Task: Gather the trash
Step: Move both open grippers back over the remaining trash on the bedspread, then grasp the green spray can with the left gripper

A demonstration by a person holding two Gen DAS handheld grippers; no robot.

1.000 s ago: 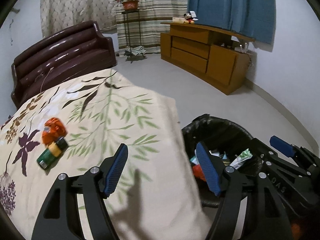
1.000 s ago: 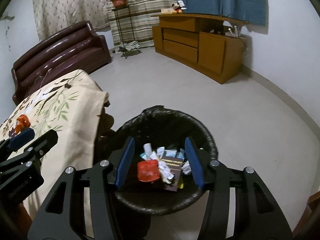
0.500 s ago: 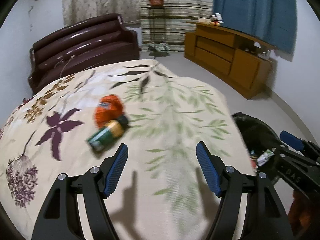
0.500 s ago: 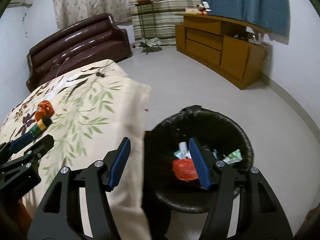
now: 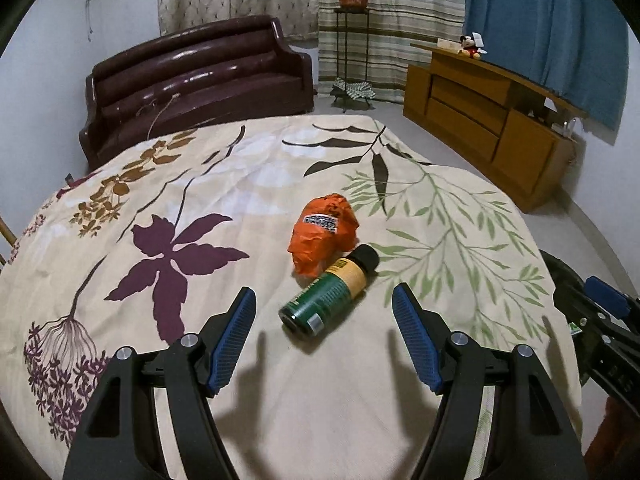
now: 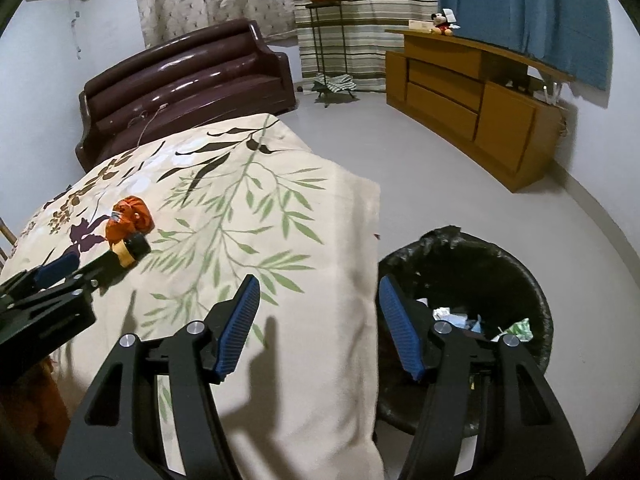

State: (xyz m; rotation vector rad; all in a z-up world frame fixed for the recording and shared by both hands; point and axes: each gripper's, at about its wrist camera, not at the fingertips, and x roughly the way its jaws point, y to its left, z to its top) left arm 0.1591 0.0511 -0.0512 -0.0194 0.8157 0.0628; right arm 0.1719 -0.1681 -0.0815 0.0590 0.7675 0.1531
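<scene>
In the left wrist view, the floral bedspread (image 5: 224,184) fills most of the frame, with a dark brown sofa (image 5: 192,88) behind it at eleven o'clock. Just ahead of the left gripper (image 5: 324,312), at twelve o'clock from its tips, a green bottle (image 5: 320,300) lies on its side, black cap pointing away, yellow band near the neck; its print is too small to read. Touching the bottle's cap end is a crumpled orange wrapper (image 5: 324,228) with a white-and-black label (the lettering cannot be made out). The left gripper's jaws stand wide apart with nothing between them, above the cloth. At three o'clock the right gripper (image 5: 600,304) shows at the frame edge.

In the right wrist view, wrapper (image 6: 130,218) and bottle (image 6: 130,250) sit at ten o'clock, beside the left gripper (image 6: 56,272). The right gripper (image 6: 316,312) hangs over the bed's edge, jaws parted and empty. At three o'clock the black-lined trash bin (image 6: 500,264) on the floor holds crumpled papers.

A second ago the left gripper straddled the bed's edge and the bin, with the trash off at nine o'clock; now the bottle is centred before it. The right gripper hung over the bin then, jaws narrower.
</scene>
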